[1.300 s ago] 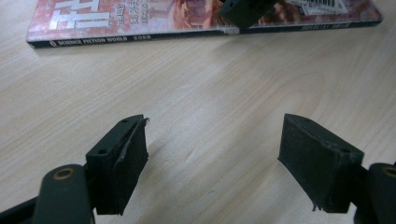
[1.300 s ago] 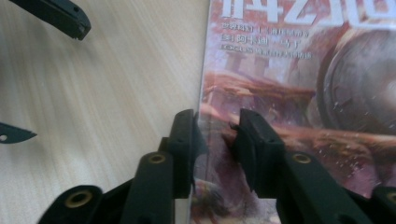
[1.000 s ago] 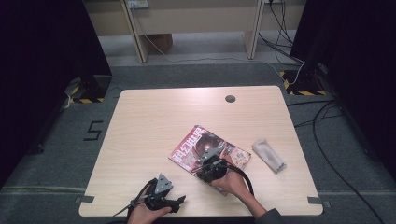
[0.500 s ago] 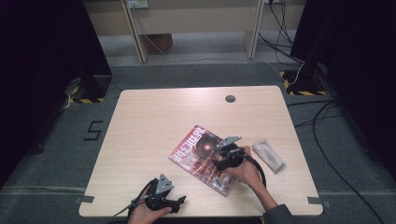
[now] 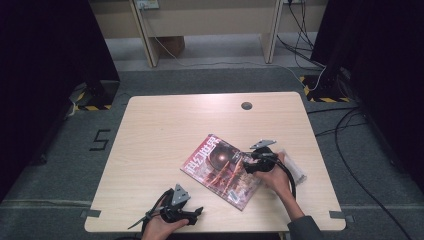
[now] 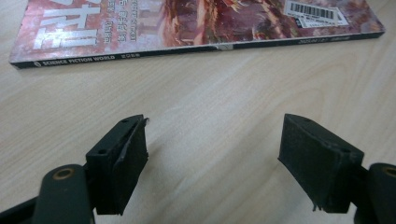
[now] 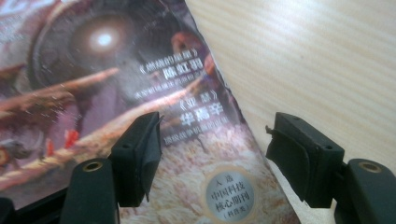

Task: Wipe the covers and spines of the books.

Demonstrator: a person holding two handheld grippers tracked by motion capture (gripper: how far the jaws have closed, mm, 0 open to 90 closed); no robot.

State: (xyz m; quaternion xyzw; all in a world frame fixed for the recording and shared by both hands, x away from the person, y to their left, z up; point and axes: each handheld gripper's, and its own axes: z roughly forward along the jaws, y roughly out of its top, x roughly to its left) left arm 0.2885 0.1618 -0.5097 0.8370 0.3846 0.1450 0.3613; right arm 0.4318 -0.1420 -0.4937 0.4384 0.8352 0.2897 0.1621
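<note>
Right tongs [image 5: 246, 164]: jaws have just been opening and now stand wide apart, nothing between the pads. In the right gripper view the jaws straddle the right-hand edge of the magazine [image 7: 116, 93], 1 jaw above the cover, the other above bare tabletop [image 7: 317, 51]. Against the frame 1 second ago, these tongs have shifted from over the cover's middle toward that edge, nearer the clear packet [image 5: 298, 172] just behind the hand. Judgement: a grip was let go; the magazine is set down flat, or a fresh bite on its edge is being lined up.

Left tongs [image 5: 196, 213]: open, empty, unmoved at the near edge; magazine spine [image 6: 196, 49] lies ahead of them.
</note>
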